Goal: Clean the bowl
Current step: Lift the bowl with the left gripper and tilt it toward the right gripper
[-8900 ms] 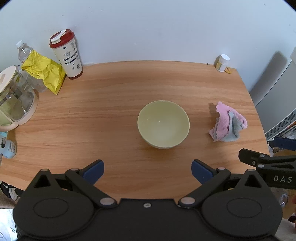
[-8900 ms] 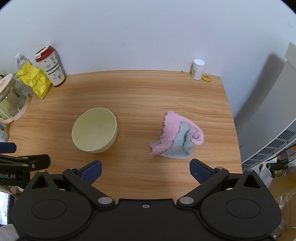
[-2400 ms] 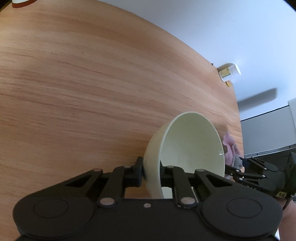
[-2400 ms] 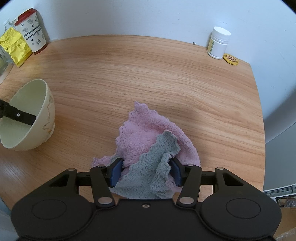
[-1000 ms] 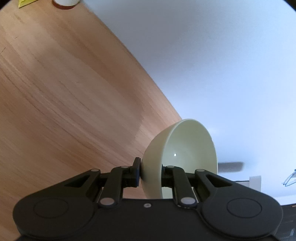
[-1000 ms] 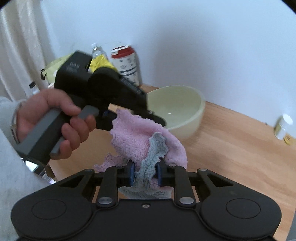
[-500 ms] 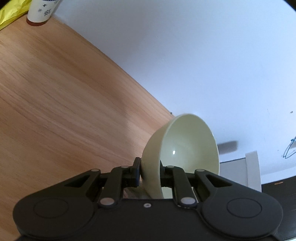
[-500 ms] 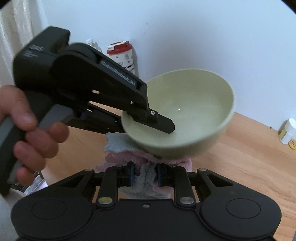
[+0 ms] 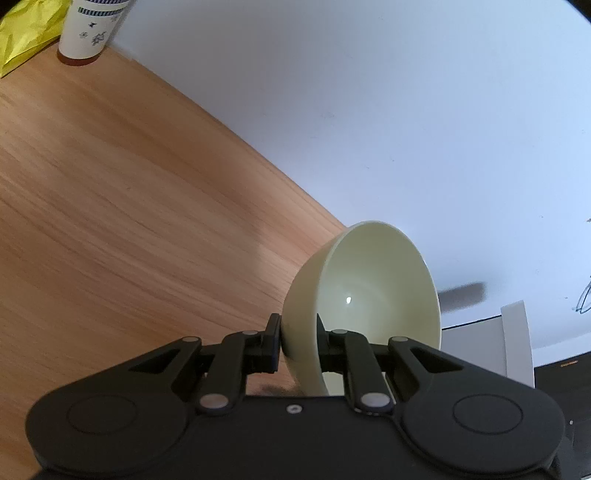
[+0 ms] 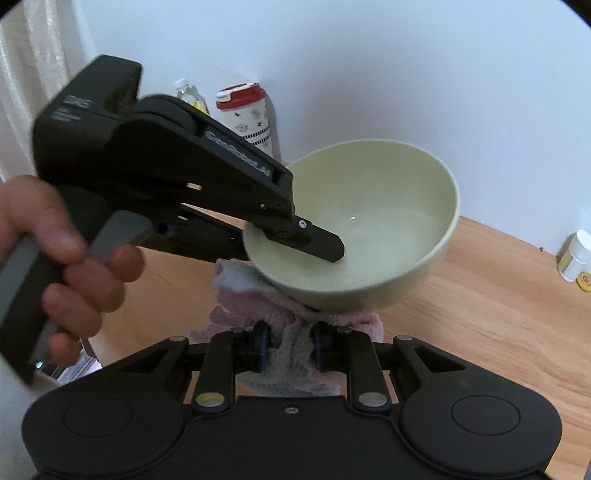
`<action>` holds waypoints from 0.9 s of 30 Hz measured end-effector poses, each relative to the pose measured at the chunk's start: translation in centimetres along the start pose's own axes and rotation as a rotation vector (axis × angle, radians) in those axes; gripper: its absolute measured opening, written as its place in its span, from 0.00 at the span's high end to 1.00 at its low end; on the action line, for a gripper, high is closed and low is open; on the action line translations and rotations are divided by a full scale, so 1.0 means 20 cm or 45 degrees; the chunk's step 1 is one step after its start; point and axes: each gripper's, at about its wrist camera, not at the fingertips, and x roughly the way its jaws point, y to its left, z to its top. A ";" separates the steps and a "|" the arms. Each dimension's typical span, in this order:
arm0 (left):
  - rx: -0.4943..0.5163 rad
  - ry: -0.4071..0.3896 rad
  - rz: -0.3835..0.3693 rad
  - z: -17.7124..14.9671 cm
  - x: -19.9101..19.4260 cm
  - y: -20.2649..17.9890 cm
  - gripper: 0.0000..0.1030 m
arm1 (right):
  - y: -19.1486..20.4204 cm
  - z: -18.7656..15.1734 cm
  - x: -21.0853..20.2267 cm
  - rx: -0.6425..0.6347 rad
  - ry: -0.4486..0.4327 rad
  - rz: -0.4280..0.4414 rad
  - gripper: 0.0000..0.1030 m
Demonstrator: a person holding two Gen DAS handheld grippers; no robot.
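My left gripper [image 9: 298, 341] is shut on the near rim of a pale green bowl [image 9: 373, 295] and holds it in the air above the wooden table [image 9: 110, 221]. In the right wrist view the bowl [image 10: 376, 229] is tilted toward me, with the left gripper's upper finger [image 10: 317, 243] lying inside it. My right gripper [image 10: 290, 345] is shut on a pink and grey cloth [image 10: 295, 347]. The cloth bunches up against the underside of the bowl, which hides most of it.
A white patterned tumbler with a red lid [image 10: 247, 118] and a water bottle [image 10: 188, 92] stand by the wall. A yellow bag [image 9: 26, 29] lies beside the tumbler [image 9: 92, 29]. A small white jar [image 10: 574, 254] stands at the table's far right.
The bowl has been lifted off the table and the cloth raised to it. In the last half second the bowl came slightly nearer and the cloth stayed pressed under it.
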 end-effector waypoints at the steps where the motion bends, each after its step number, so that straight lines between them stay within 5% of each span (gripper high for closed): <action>1: -0.006 0.000 0.006 0.00 0.00 0.01 0.87 | 0.00 0.00 -0.03 -0.013 -0.002 -0.008 0.76; 12: -0.014 0.049 -0.022 -0.01 -0.01 0.04 0.86 | -0.03 -0.05 -0.17 -0.122 0.037 -0.084 0.76; 27: 0.081 0.113 -0.036 -0.04 -0.06 0.02 0.85 | -0.08 -0.09 0.03 -0.261 0.077 -0.125 0.76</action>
